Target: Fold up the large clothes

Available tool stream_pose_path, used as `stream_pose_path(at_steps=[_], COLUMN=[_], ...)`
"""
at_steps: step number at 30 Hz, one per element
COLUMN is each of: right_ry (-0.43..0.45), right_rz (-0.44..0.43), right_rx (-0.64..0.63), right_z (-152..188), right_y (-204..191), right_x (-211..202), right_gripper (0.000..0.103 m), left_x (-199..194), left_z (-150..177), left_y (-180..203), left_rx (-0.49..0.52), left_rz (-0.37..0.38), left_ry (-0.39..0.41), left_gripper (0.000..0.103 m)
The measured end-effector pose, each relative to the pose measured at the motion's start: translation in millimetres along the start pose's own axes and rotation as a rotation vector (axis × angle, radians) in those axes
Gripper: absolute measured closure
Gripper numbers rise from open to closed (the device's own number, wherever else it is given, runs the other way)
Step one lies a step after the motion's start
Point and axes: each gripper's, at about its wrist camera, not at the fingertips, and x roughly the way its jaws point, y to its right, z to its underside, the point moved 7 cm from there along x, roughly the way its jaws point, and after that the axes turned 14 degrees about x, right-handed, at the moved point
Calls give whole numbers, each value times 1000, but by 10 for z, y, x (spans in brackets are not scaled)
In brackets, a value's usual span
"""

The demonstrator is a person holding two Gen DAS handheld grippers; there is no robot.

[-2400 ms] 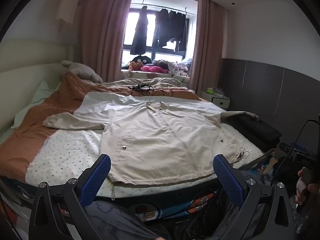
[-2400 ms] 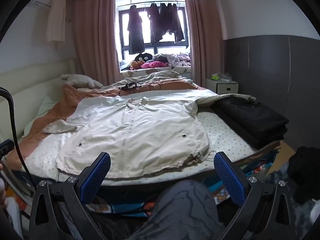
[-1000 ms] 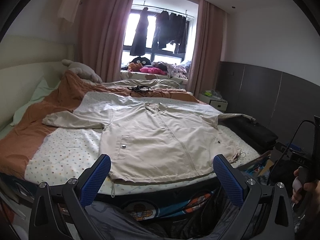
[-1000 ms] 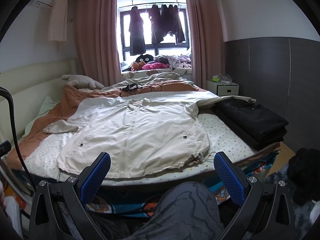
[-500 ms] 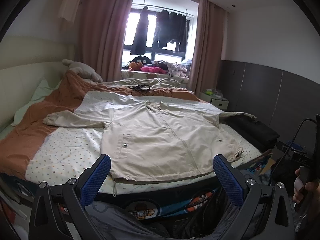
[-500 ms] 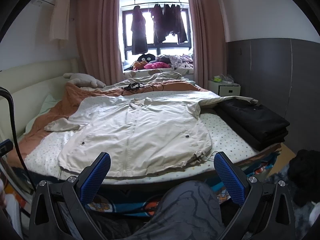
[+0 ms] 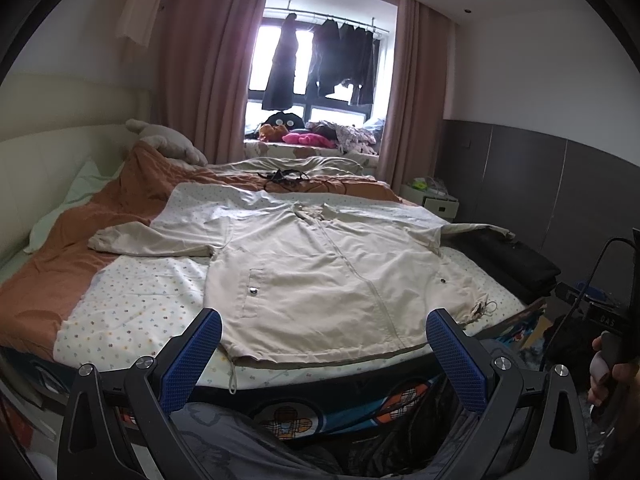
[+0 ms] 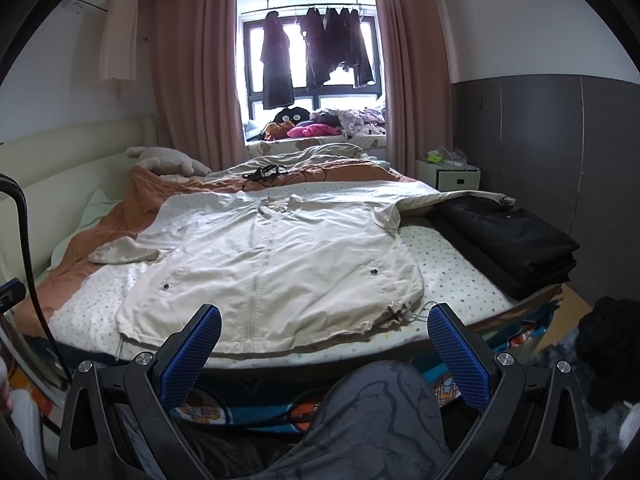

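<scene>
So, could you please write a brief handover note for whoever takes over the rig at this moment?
Left gripper: open, empty, short of the bed's near edge.
Right gripper: open, empty, likewise.
Large beige zip-front jacket: spread flat, front up, on the dotted white sheet; one sleeve lies over the folded black clothes stack.
Done: jacket laid out.
Left: every fold, probably sleeves first.

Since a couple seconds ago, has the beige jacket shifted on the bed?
No. The beige jacket lies flat, its sleeve end on the folded black clothes as before; only the cameras drifted slightly.
</scene>
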Motion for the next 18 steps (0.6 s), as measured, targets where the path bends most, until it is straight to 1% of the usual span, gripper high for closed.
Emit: stream_pose_path(at_steps=[10, 14, 18], right_ry=[-11, -6, -20], right_rz=[6, 9, 12], right_rx=[12, 7, 11], right_z=[-4, -1, 18], right_y=[62, 41, 44], right_x=[103, 138, 227], right_gripper=[0, 0, 0], left_x=[-1, 79, 191], left_z=[6, 12, 30], left_y=[13, -11, -69], left_rx=[2, 3, -5], left_rz=[-3, -6, -10], left_ry=[0, -10, -24], left_gripper=[1, 1, 1])
